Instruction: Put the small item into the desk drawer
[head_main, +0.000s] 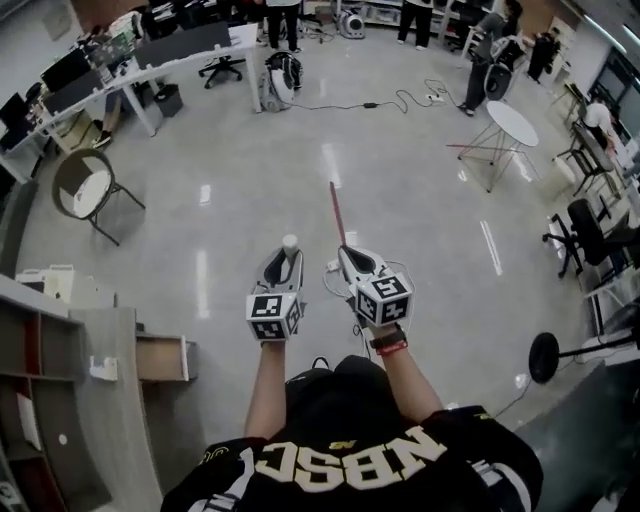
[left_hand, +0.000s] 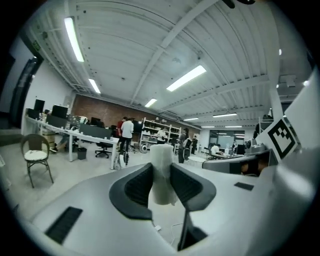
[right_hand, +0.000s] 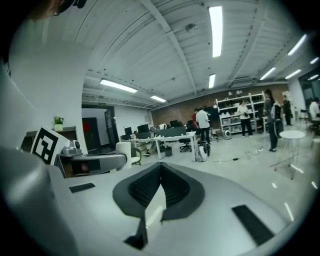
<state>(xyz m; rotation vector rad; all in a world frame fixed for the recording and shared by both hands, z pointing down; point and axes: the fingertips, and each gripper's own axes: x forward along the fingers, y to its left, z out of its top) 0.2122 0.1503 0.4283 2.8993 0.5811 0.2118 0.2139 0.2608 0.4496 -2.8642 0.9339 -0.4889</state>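
Observation:
A small white cylinder stands upright between the dark pads of my left gripper, which is shut on it. My right gripper is beside it at the same height, its jaws meeting at the tips with nothing seen between them. Both point out over the bare office floor. At the lower left of the head view, a desk has a drawer pulled open, off to the left of both grippers and nearer to me.
A thin red strip runs away from the right gripper's tip. A chair stands at the left and a round table at the right. Long desks and several people are at the far end. A black stand base is at the right.

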